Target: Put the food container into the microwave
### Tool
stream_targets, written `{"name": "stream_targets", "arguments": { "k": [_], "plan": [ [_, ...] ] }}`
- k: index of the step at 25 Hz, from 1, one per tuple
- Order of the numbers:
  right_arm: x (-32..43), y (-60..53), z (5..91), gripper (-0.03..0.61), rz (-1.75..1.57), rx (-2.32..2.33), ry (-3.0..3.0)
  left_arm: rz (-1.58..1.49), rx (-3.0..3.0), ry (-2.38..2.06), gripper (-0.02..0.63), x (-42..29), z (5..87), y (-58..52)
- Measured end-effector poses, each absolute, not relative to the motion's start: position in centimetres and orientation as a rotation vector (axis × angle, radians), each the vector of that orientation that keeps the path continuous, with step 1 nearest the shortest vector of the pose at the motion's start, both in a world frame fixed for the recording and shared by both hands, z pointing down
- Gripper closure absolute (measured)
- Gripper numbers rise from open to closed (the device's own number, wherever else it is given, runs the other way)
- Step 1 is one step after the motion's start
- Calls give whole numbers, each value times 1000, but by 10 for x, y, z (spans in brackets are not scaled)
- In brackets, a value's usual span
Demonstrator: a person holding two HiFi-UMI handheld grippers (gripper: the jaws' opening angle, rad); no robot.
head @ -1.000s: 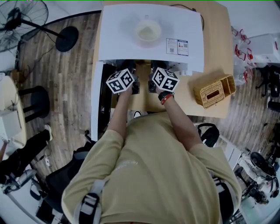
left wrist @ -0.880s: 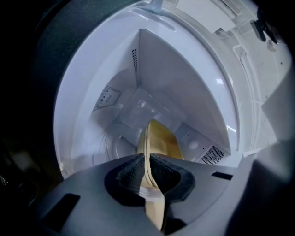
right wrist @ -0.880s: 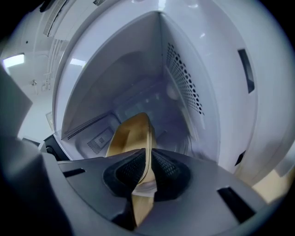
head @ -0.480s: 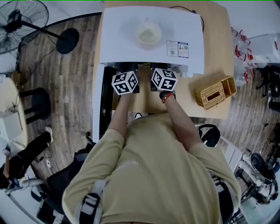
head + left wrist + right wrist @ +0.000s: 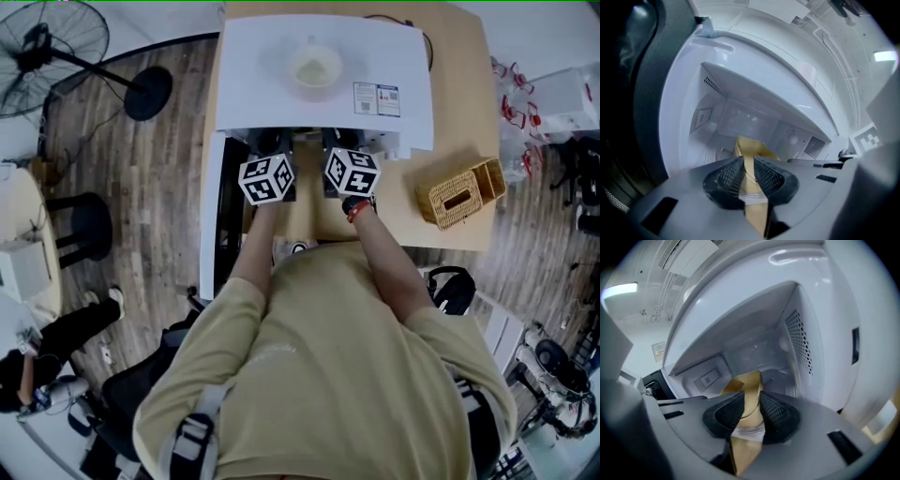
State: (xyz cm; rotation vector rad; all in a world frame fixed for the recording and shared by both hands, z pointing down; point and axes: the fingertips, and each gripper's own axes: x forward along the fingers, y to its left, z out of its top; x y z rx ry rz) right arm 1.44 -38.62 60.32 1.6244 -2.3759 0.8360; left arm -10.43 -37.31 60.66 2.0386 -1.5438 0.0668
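Observation:
The white microwave stands on the wooden table, its door swung open to the left. Both grippers hold a tan food container at the cavity mouth. In the left gripper view the left gripper is shut on the container's thin rim, with the white cavity straight ahead. In the right gripper view the right gripper is shut on the opposite rim. In the head view only the two marker cubes show at the microwave's front edge; the container is hidden there.
A pale bowl sits on the microwave's top. A wicker basket stands on the table to the right. A fan and a dark stool stand on the floor at left, and a seated person at lower left.
Both grippers have moved forward with the container, closer to the microwave opening. The person at lower left has shifted.

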Motion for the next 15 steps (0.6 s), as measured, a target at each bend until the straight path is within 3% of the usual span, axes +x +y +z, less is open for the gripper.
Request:
{"name": "stream_targets", "arguments": {
  "k": [15],
  "plan": [
    [16,-316,583,477,783,1655,-2351,129,2141,-1530,558,-99,580,-305]
  ]
}}
